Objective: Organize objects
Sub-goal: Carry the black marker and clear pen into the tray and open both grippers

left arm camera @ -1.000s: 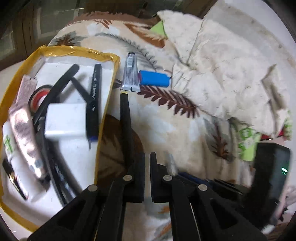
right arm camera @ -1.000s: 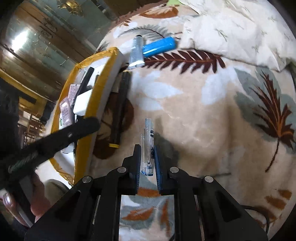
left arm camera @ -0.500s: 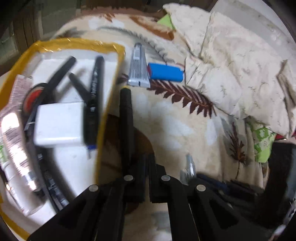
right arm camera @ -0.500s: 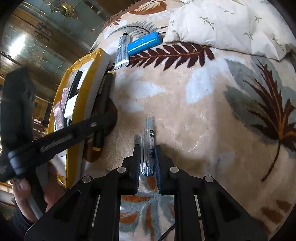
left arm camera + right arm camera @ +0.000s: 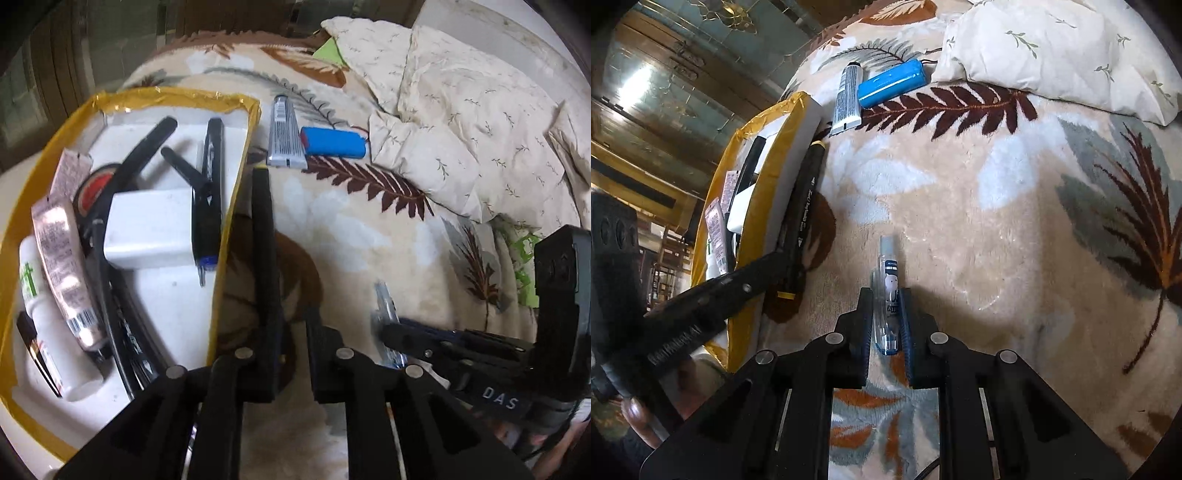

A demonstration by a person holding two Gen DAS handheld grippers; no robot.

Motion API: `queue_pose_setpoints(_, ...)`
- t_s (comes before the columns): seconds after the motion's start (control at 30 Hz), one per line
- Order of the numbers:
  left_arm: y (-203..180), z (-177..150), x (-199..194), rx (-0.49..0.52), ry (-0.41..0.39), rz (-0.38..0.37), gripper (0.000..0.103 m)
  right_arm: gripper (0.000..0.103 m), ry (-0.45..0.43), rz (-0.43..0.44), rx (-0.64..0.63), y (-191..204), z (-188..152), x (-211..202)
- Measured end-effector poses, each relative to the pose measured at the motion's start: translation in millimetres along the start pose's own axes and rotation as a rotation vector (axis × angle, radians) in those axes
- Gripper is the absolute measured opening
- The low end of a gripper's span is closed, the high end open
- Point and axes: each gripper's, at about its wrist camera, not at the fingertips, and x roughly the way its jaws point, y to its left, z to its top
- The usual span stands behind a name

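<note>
My right gripper (image 5: 885, 295) is shut on a clear pen with a blue tip (image 5: 889, 291), held just above the leaf-print blanket; it also shows in the left wrist view (image 5: 386, 317). My left gripper (image 5: 291, 314) is open, its left finger against a long black marker (image 5: 264, 236) that lies beside the yellow-rimmed white tray (image 5: 236, 206). The marker also shows in the right wrist view (image 5: 803, 218) along the tray wall (image 5: 783, 184). A silver tube (image 5: 284, 136) and a blue battery pack (image 5: 334, 142) lie beyond the marker.
The tray holds several items: a white charger block (image 5: 147, 232), black pens (image 5: 208, 184), a pink tube (image 5: 62, 266), a white bottle (image 5: 40, 306), a red tape roll (image 5: 92, 188). A crumpled cream quilt (image 5: 461, 122) lies at the back right.
The left gripper's jaws have opened from nearly closed and it has pulled back a little along the marker. The right gripper still holds the clear pen and has shifted slightly.
</note>
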Motion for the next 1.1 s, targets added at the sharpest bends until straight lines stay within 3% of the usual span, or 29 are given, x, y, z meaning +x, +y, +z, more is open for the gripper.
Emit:
queue_pose_setpoints(0.03,3,0,1,-0.003,-0.011,0.045,0.017,0.014,0.004,0.002,-0.001,0,0,0)
queue_pose_setpoints(0.07,6,1,4,-0.010,-0.003,0.037,0.019,0.014,0.005,0.002,-0.005,0,0,0)
queue_pose_setpoints(0.13,7,-2,7,0.016,-0.022,-0.043,0.019,0.014,0.006,0.003,-0.008,1,-1,1)
queue_pose_setpoints(0.23,-6,-6,10,0.111,-0.034,0.032,0.021,0.014,0.005,0.005,-0.005,0,-3,0)
queue_pose_setpoints(0.37,-13,-6,13,0.125,-0.032,0.082,0.025,0.014,0.011,0.011,-0.003,-1,-3,0)
queue_pose_setpoints(0.47,-10,0,14,0.069,-0.009,0.061,0.028,0.014,0.010,0.011,-0.005,0,-4,-2)
queue_pose_setpoints(0.53,-16,8,20,0.066,0.035,0.053,0.035,0.014,0.015,0.009,-0.010,0,-5,-3)
queue_pose_setpoints(0.6,-27,17,29,0.077,0.071,0.092,0.043,0.014,0.017,0.003,-0.020,1,-6,-4)
queue_pose_setpoints(0.67,-32,23,35,0.059,0.112,0.102,0.044,0.014,0.021,0.003,-0.018,1,-5,-4)
queue_pose_setpoints(0.73,-28,30,39,0.008,0.114,0.106,0.043,0.014,0.026,0.005,-0.015,-1,-4,-4)
queue_pose_setpoints(0.83,-29,35,40,0.033,0.116,0.093,0.038,0.014,0.028,0.009,-0.006,-5,-3,-5)
queue_pose_setpoints(0.87,-27,34,39,0.033,0.114,0.096,0.023,0.014,0.030,0.016,0.000,-6,-3,-5)
queue_pose_setpoints(0.9,-23,33,38,0.029,0.113,0.083,0.014,0.014,0.031,0.021,0.008,-7,-3,-5)
queue_pose_setpoints(1.0,-13,25,32,0.003,0.101,-0.001,0.013,0.014,0.033,0.008,-0.005,-4,-2,-4)
queue_pose_setpoints(1.1,-15,15,23,0.027,0.076,-0.008,0.013,0.014,0.031,-0.015,-0.028,1,-2,-3)
